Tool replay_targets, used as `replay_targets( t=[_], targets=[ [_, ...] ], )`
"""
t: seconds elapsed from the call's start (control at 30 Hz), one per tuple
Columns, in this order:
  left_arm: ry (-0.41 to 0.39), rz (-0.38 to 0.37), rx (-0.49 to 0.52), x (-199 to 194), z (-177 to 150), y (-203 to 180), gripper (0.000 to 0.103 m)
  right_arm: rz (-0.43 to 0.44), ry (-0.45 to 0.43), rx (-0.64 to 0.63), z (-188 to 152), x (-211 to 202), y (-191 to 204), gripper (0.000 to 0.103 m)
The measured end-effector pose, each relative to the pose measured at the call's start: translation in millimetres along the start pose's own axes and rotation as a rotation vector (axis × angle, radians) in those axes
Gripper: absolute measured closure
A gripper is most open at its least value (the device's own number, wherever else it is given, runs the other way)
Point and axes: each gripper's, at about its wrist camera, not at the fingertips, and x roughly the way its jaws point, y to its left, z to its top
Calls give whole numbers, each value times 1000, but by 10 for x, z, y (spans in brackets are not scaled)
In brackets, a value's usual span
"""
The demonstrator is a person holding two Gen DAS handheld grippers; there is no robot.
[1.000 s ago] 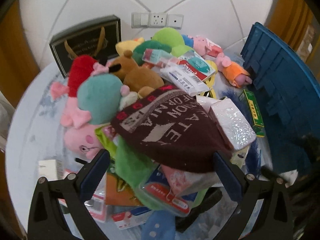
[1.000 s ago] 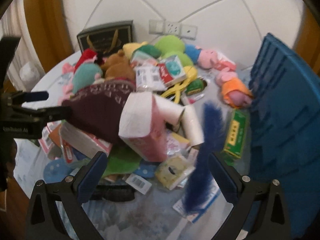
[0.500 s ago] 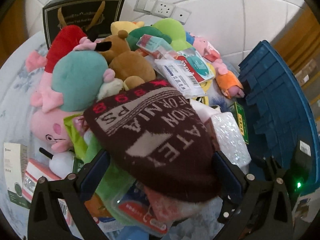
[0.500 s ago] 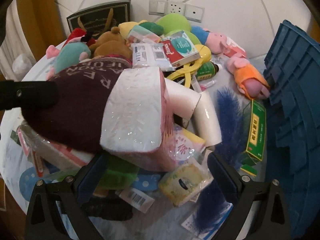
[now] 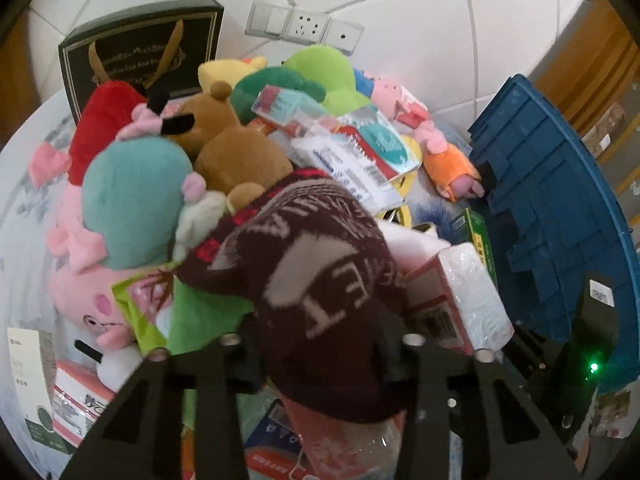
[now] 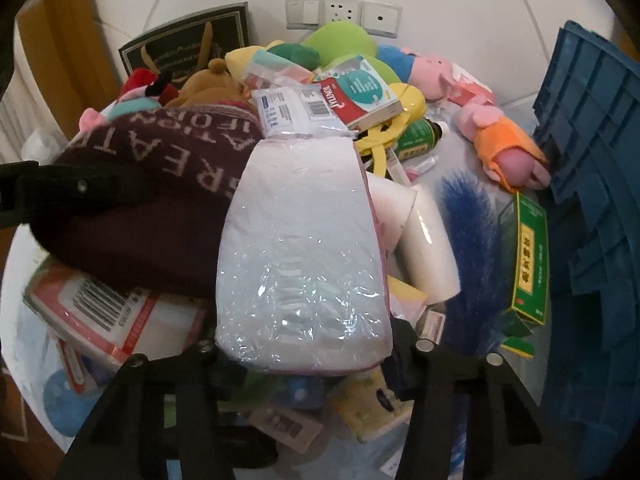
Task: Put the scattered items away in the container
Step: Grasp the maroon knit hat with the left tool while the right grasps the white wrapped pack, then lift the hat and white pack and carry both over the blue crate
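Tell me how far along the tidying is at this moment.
Nothing looks put away: plush toys, medicine boxes and a feather are heaped beside the blue crate, whose inside is out of view. In hand: the left gripper jaws are closing on the maroon knit hat, the right gripper jaws on the wrapped tissue pack. Nearly everything is left.

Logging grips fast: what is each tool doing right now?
Left tool: closing on the maroon knit hat.
Right tool: closing on the plastic-wrapped tissue pack.
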Motion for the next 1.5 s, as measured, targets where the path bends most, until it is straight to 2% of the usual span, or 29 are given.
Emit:
replay_targets(
  t=[0.1,0.3,0.83,1.07,1.5],
  targets=[
    [-19,2,-1,-81,24,7,78,13,5,10,-25,-72,-49,53],
    [-56,2,-1,-246,13,-23,82,21,-10,28,-54,-277,-145,54],
    [-154,42,36,-952,-86,-176,82,32,-63,27,-93,-914,-213,54],
    [-172,62,25,-1207,-210,-176,82,46,-80,18,-127,-1224,-202,54],
    [-219,77,57,-1705,-410,-449,82,79,-111,4,-229,-1721,-117,54]
  ],
)
